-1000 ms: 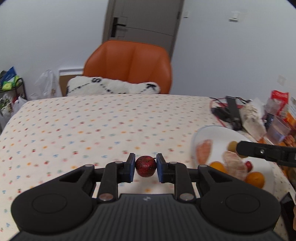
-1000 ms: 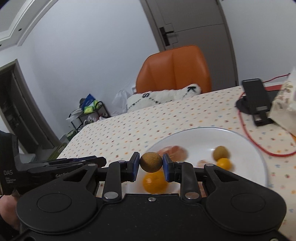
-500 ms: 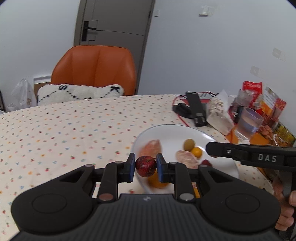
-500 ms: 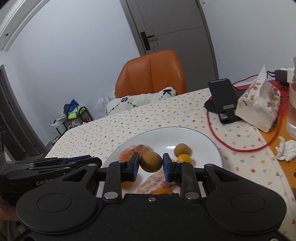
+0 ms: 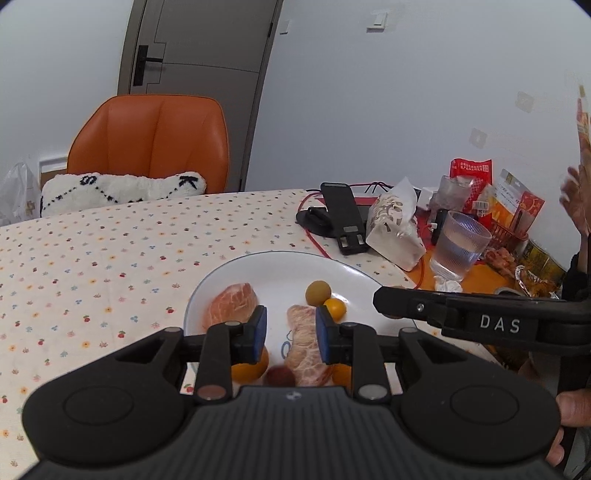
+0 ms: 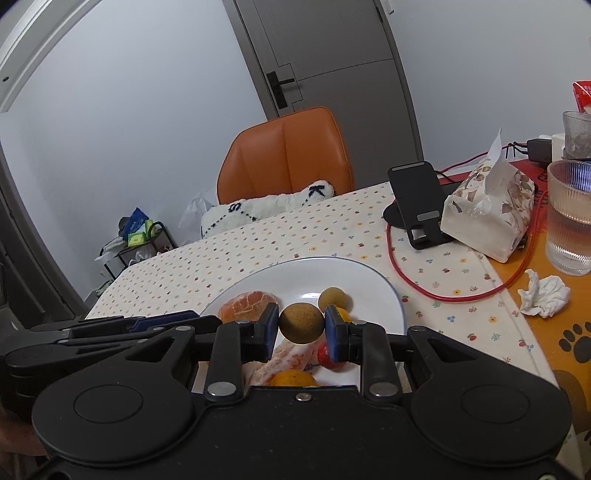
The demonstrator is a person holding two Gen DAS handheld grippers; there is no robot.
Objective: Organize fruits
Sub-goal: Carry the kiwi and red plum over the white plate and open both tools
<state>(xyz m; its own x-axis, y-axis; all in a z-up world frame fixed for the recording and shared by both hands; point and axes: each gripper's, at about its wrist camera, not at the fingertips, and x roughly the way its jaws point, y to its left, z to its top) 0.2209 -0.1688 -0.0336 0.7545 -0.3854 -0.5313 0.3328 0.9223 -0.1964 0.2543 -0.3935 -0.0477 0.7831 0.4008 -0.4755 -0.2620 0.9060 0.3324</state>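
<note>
Left gripper point(image 5: 288, 334), jaws parted and empty, above the white round plate point(image 5: 258, 273); small dark-red fruit point(image 5: 280, 376) lies on the plate. Right gripper point(image 6: 301, 328) clamps a round brown fruit point(image 6: 301, 322) over the plate.

Plain pale walls point(image 5: 388, 110) all around, evenly lit. Grey door point(image 5: 199, 55) with a black handle point(image 5: 142, 70) at the far side, dark doorway point(image 6: 22, 258) at far left. Orange chair point(image 5: 151, 142) pushed up to the far edge of the table point(image 5: 110, 251), fluffy white cushion point(image 5: 122, 190) with black lettering on its seat. Dotted cloth over the table. Small wire rack point(image 6: 138, 242) of packets on the floor to the left, white plastic bag point(image 6: 194, 216) beside it. White switches point(image 5: 376, 20) high on the wall.
</note>
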